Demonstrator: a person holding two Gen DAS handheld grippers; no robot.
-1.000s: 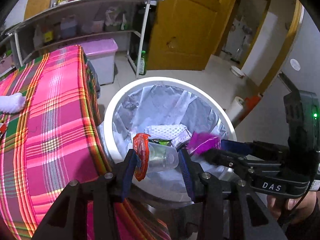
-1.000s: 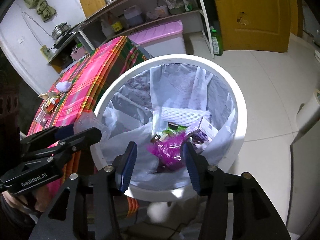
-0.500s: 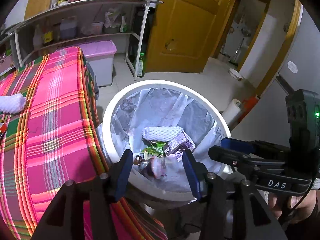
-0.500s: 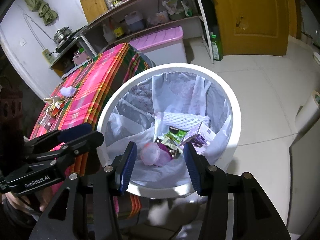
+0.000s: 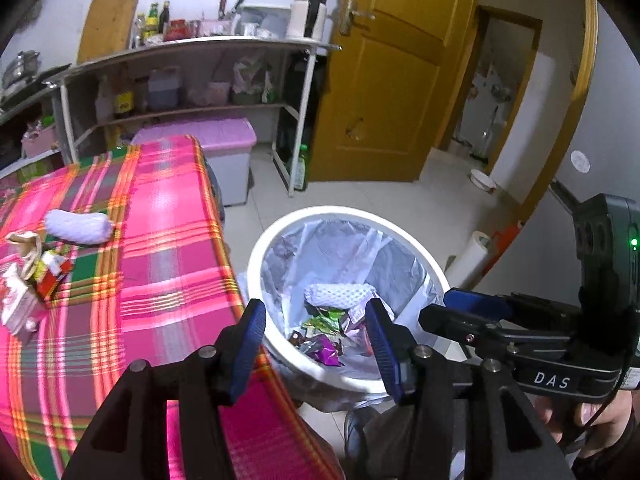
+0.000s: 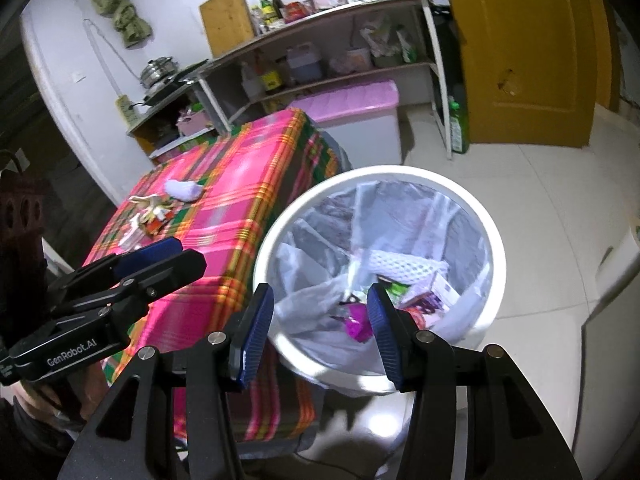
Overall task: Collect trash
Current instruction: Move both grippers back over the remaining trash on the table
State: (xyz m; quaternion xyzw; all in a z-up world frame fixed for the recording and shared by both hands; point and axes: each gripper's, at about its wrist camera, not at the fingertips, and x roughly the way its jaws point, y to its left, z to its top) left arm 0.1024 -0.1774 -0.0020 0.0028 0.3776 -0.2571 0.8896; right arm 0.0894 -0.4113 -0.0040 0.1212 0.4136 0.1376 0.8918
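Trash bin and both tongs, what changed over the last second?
The left tongs just opened, dropping the clear cup into the trash bin; the right tongs let the purple wrapper fall. Both now stand empty and higher. Bin and tablecloth stayed put.

Door (image 5: 384, 92): yellow wood, standing behind the shelves.
Shelving (image 5: 192, 76): crowded with bottles and bags.
Pink-lidded bin (image 5: 216, 140): on the floor under it.
Green bottle (image 6: 458, 128): upright beside the shelf leg.

Table cloth (image 5: 160, 240): pink plaid with green, orange stripes. Bin (image 5: 256, 256): white rim, grey-white liner (image 5: 384, 252). Storage box lid (image 6: 352, 98): lilac. Door (image 5: 384, 92): ochre-yellow. Gripper pads (image 5: 248, 340): blue.
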